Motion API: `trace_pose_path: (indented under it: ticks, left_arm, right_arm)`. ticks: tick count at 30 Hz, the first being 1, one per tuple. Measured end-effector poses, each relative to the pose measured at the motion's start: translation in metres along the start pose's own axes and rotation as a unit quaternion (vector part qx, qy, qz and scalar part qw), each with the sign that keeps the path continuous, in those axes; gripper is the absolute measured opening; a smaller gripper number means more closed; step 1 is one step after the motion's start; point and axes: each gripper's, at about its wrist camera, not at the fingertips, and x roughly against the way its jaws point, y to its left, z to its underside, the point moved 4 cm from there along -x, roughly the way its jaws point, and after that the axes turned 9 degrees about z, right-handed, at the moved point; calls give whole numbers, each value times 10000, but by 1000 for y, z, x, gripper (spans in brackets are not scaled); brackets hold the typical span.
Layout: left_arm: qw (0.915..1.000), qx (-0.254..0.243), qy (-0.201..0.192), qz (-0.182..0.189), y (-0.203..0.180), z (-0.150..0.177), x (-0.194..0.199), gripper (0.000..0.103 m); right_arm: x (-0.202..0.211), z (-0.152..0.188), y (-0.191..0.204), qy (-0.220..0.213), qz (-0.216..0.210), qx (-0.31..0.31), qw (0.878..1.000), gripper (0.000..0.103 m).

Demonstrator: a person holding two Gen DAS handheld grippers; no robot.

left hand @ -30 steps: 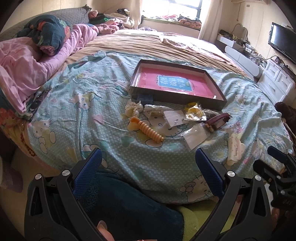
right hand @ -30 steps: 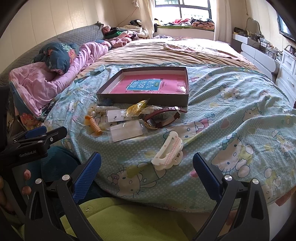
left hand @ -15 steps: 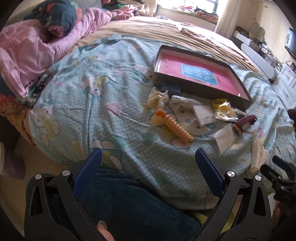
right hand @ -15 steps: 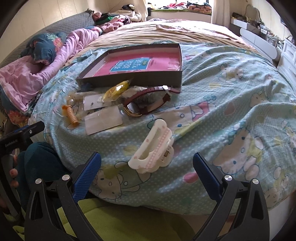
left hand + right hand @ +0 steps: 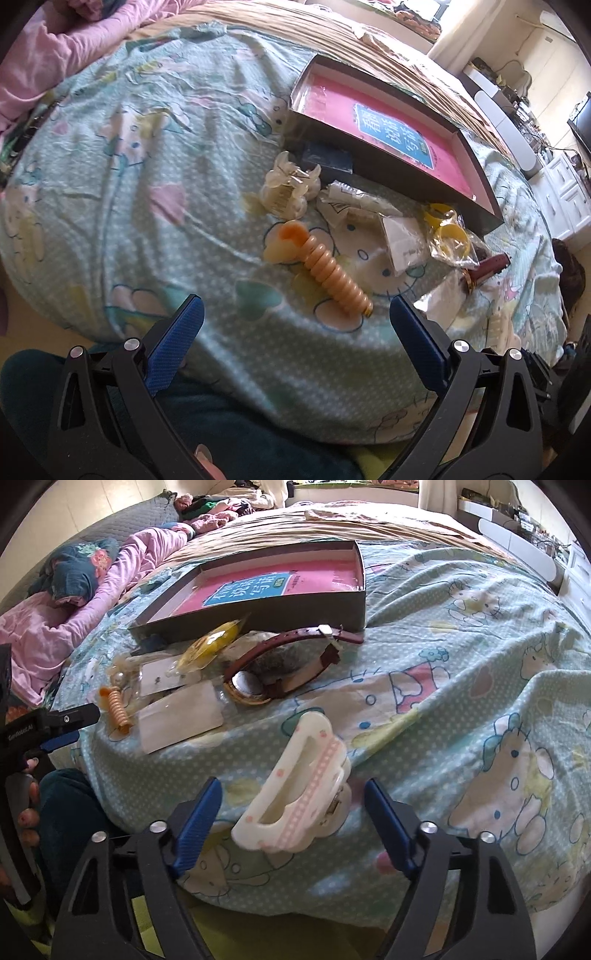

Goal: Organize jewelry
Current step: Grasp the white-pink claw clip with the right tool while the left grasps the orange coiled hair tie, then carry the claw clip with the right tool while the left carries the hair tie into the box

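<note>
Jewelry lies on a cartoon-print bedspread in front of a shallow dark box (image 5: 388,155) (image 5: 295,605) with a pink lining. My left gripper (image 5: 295,325) is open just short of an orange spiral hair tie (image 5: 325,273) (image 5: 117,707). Beyond that lie a cream claw clip (image 5: 288,188) and yellow rings in a clear bag (image 5: 448,236). My right gripper (image 5: 291,812) has its jaws closing around a white and pink hair claw (image 5: 299,786); the pads stand apart from it. A brown-strapped watch (image 5: 280,668) lies behind the claw.
Small clear packets and cards (image 5: 181,720) (image 5: 402,240) are scattered among the items. Pink bedding (image 5: 74,620) is piled at the left of the bed. White drawers (image 5: 565,195) stand at the right. A teal-clad knee (image 5: 184,424) is below the left gripper.
Both grippers have sunk and moved in toward the bed. The left now hangs near the orange hair tie; the right now has the white claw between its jaws, which have narrowed.
</note>
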Motion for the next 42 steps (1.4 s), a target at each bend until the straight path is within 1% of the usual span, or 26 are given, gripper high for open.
trace_pose_path:
  ticks: [2,3,4,5,6,7,9,10,12,13,14,15,21,23,24,26,28,31,34,37,42]
  left_arm:
    - [10000,17,44,84,-4,-2,-7,93]
    - [9999,16,51,91,-5,-4,-9,88]
    - [9999,0,61,80,-7,-5,-13,85]
    - [9999,1,75,72,-8,-6,-16,81]
    - [9999,-3,83,67,-9,-7,-18,79]
    - [10000,-29,75,17,-11,-9,-21,77]
    - [9999,-86,37,-74,-12,-11,-24,68]
    - [9998,-143,13,-152,-13,-13,-26,65]
    - [9993,-253,-38,-286,-15,-16,-27,52]
    - [9987,-340,-83,-370,-16,-17,-27,40]
    - [9984,-389,-103,-400,-17,-18,-27,38]
    - [9982,-420,-117,-399,-18,-19,-27,33]
    - [9970,-609,-306,-361,-25,-26,-20,27]
    - [9968,-645,-361,-294,-28,-32,-15,27]
    - [9968,-653,-382,-275,-29,-34,-13,27]
    - [9963,-696,-456,-220,-33,-37,-6,26]
    - [9961,-704,-505,-192,-36,-41,-3,26]
    - [9957,-717,-559,-162,-38,-44,-1,26]
    - [9957,-717,-568,-120,-39,-46,0,26]
    - [9951,-765,-628,-86,-42,-47,7,26]
    - [9937,-807,-780,-49,-46,-61,16,26]
  right_arm:
    - [-3,-2,-2,-10,6,-17,10000,69]
    - [-4,-3,-3,-46,33,1,10000,64]
    - [-5,-4,-3,-90,65,41,9999,59]
    - [-6,-5,-3,-128,81,90,9998,57]
    - [-7,-6,-4,-169,65,116,9998,53]
    - [-8,-7,-4,-203,60,138,9997,51]
    - [-9,-8,-5,-236,43,195,9995,50]
    - [-9,-9,-6,-270,11,194,9994,49]
    - [-9,-10,-8,-280,-59,190,9994,48]
    - [-8,-11,-9,-289,-115,156,9994,48]
    - [-7,-12,-10,-297,-164,128,9993,48]
    - [-6,-14,-12,-307,-226,88,9992,48]
    - [1,-24,-17,-360,-390,-7,9986,46]
    - [5,-28,-18,-414,-427,-24,9982,45]
    - [7,-30,-18,-458,-438,-14,9980,34]
    - [9,-34,-19,-507,-407,41,9979,34]
    - [5,-36,-22,-459,-281,100,9985,34]
    - [-1,-32,-26,-336,-308,61,9989,33]
    - [1,-28,-27,-405,-312,83,9987,32]
    - [5,-30,-31,-412,-401,-49,9983,31]
    - [17,-38,-33,-576,-408,-47,9975,31]
